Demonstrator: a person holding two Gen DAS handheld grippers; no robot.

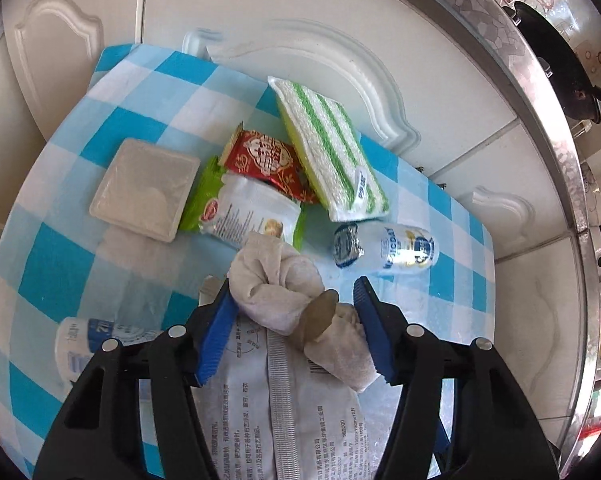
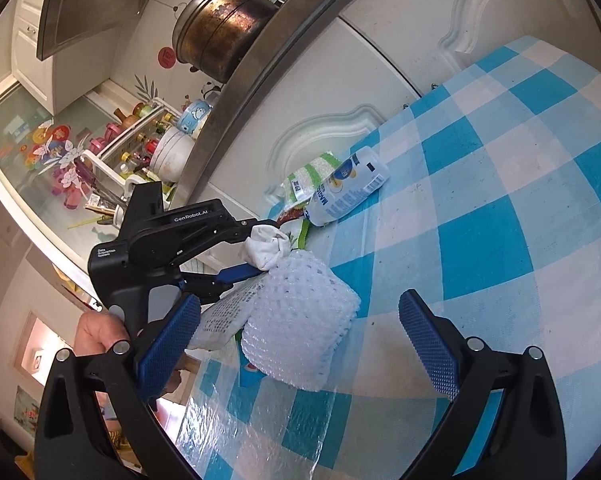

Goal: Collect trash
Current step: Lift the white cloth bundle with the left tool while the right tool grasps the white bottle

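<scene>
Left wrist view: both claws gape over a blue-checked tablecloth (image 1: 60,264) beside white cabinet doors (image 1: 284,8).

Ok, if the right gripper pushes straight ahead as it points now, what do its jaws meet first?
Most likely the white foam net sleeve, lying on the checked tablecloth just ahead of the open right gripper, toward its left jaw. Depth is uncertain in the fisheye view.

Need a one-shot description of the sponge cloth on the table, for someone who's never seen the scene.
On the blue-and-white checked tablecloth, look at the far edge beside the white cabinet door. The sponge cloth lies flat next to a red snack wrapper; it alone is white with green stripes and a small label.
</scene>
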